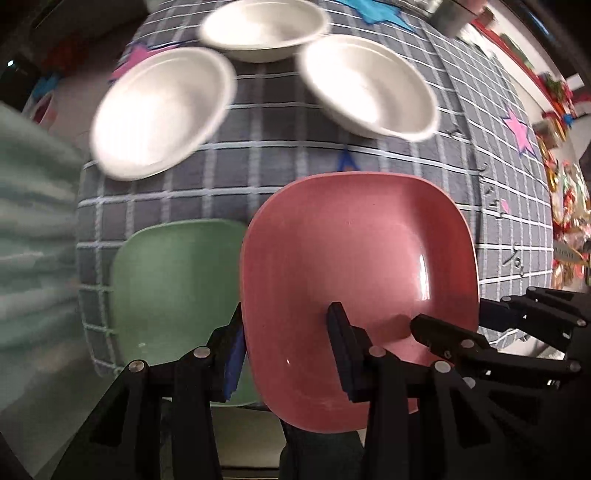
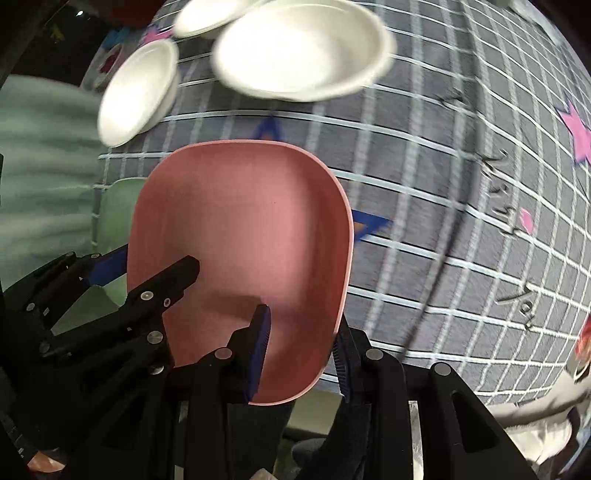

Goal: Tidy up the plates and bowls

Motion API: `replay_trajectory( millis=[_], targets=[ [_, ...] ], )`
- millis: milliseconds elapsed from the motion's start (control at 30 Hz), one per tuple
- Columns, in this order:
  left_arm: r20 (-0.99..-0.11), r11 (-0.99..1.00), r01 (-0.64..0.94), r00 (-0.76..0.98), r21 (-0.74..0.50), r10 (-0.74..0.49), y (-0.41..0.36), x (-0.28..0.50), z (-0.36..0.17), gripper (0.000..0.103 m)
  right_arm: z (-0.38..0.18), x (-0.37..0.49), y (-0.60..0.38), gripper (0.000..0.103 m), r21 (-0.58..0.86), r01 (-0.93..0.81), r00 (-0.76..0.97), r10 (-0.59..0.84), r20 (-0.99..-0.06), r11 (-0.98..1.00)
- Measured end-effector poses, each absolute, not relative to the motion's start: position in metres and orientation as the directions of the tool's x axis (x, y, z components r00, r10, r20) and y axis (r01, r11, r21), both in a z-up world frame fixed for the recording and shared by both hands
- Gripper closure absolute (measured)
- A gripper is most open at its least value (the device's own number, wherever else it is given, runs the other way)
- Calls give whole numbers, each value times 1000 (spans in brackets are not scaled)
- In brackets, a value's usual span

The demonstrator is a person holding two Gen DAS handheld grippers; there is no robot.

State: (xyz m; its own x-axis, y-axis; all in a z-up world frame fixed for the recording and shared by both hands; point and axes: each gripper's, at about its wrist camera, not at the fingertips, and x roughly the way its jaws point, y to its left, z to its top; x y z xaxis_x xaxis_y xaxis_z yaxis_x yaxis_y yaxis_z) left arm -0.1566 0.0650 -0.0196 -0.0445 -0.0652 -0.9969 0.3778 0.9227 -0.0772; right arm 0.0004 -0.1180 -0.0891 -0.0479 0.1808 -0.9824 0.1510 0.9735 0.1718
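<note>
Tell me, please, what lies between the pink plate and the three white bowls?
Only bare checked tablecloth with a small blue mark; the left wrist view shows it between the pink plate and the white bowls.

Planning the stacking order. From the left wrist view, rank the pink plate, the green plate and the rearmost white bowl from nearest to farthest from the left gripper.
1. Pink plate: between the left gripper fingers, right of centre.
2. Green plate: just left, lying on the checked cloth.
3. Rearmost white bowl: far edge, top centre.

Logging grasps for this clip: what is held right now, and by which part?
Both grippers, left and right, clamp the pink plate by its near rim, at opposite corners.
</note>
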Motion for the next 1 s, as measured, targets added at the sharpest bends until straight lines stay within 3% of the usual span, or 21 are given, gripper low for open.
replay_trajectory(
  millis=[500, 567, 633, 700, 767, 800, 833, 1000],
  targets=[
    [-999, 958, 285, -34, -12, -2, 204, -129, -22, 57, -116, 30, -3, 68, 227, 15, -99, 228, -969, 974],
    [-999, 960, 279, -32, 19, 29, 215, -126, -24, 50, -118, 30, 10, 68, 234, 5, -105, 233, -967, 972],
    [-998, 965, 256, -18, 55, 62, 237, -120, -28, 27, -120, 23, 23, 68, 232, 0, -107, 231, -967, 973],
    [-998, 970, 234, -12, 62, 66, 255, -114, -29, 24, -119, 24, 33, 67, 229, 9, -109, 228, -967, 973],
    [-998, 975, 219, -24, 46, 53, 265, -114, -30, 23, -120, 24, 31, 46, 211, 33, -107, 213, -971, 977],
    [-999, 977, 209, -31, 32, 40, 271, -112, -30, 23, -120, 23, 28, 27, 211, 45, -100, 214, -972, 977],
    [-999, 978, 205, -32, 28, 35, 274, -111, -31, 23, -120, 21, 25, 19, 222, 70, -90, 228, -970, 972],
    [-999, 974, 225, -28, 11, 18, 260, -108, -29, 23, -127, 12, 4, 19, 210, 159, -99, 227, -969, 965]
  ],
)
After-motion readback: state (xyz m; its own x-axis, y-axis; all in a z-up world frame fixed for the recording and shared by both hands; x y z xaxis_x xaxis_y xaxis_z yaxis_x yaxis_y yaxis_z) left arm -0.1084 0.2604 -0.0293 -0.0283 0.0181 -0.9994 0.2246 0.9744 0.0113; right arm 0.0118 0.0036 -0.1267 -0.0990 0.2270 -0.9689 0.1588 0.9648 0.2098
